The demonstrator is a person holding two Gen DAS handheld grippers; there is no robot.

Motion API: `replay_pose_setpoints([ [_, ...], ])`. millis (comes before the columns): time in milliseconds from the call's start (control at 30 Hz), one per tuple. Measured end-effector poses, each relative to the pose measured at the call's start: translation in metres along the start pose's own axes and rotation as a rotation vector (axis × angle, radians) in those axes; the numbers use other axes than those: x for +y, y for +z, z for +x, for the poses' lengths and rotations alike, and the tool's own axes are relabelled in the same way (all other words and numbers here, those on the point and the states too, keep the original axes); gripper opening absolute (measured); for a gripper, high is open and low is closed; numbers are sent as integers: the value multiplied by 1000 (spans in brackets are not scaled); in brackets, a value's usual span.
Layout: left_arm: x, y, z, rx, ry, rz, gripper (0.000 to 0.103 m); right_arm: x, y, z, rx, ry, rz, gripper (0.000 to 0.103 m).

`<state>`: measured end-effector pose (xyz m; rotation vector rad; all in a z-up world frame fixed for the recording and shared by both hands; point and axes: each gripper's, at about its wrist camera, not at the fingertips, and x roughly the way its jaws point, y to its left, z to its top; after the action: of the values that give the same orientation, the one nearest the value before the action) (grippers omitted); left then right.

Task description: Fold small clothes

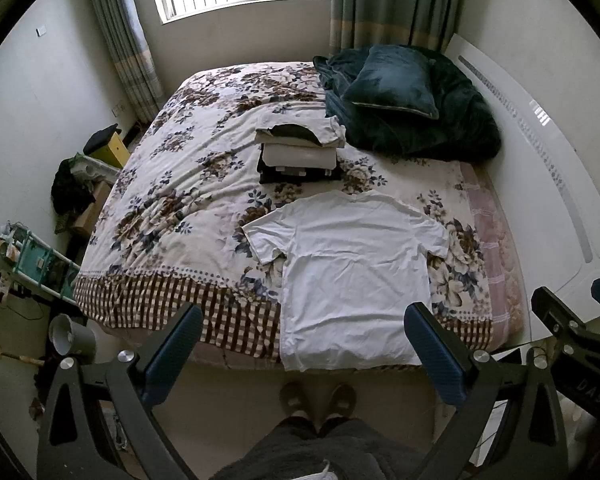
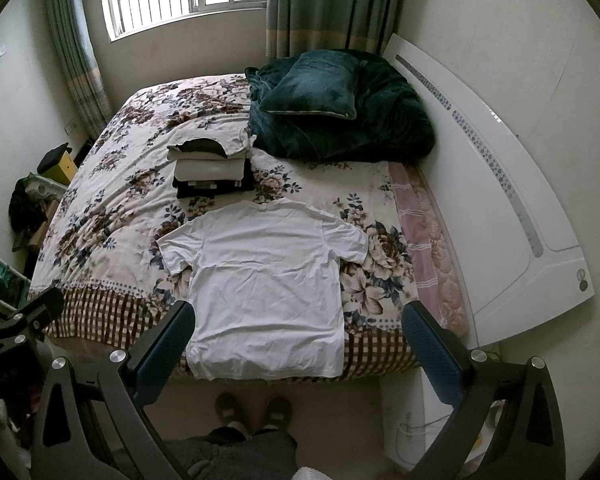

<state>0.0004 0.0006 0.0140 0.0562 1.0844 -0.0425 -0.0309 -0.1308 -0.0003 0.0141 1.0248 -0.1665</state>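
A white T-shirt (image 1: 352,272) lies spread flat on the floral bedspread (image 1: 172,208), hem at the near edge of the bed, collar away from me. It also shows in the right wrist view (image 2: 268,280). Behind it stands a stack of folded clothes (image 1: 300,148), seen too in the right wrist view (image 2: 212,160). My left gripper (image 1: 304,356) is open and empty, held high above the near bed edge. My right gripper (image 2: 298,352) is open and empty, also high above the shirt's hem. The right gripper shows at the right edge of the left wrist view (image 1: 576,320).
A dark green blanket with a pillow (image 1: 404,100) lies at the far right of the bed. A white headboard (image 1: 540,152) runs along the right. Clutter and a shelf (image 1: 40,264) stand on the floor to the left. The person's feet (image 1: 320,400) stand at the bed's foot.
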Motion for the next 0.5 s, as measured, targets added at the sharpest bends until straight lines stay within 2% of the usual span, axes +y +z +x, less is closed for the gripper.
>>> replay_pose_setpoints([
  [300, -8, 7, -2, -3, -3, -5, 103, -2, 4, -5, 5, -1, 4, 103],
  [333, -8, 7, -2, -11, 2, -5, 103, -12, 4, 2, 11, -5, 11, 103],
  [500, -36, 33, 39, -33, 38, 13, 103, -16, 7, 38, 52, -23, 60, 103],
])
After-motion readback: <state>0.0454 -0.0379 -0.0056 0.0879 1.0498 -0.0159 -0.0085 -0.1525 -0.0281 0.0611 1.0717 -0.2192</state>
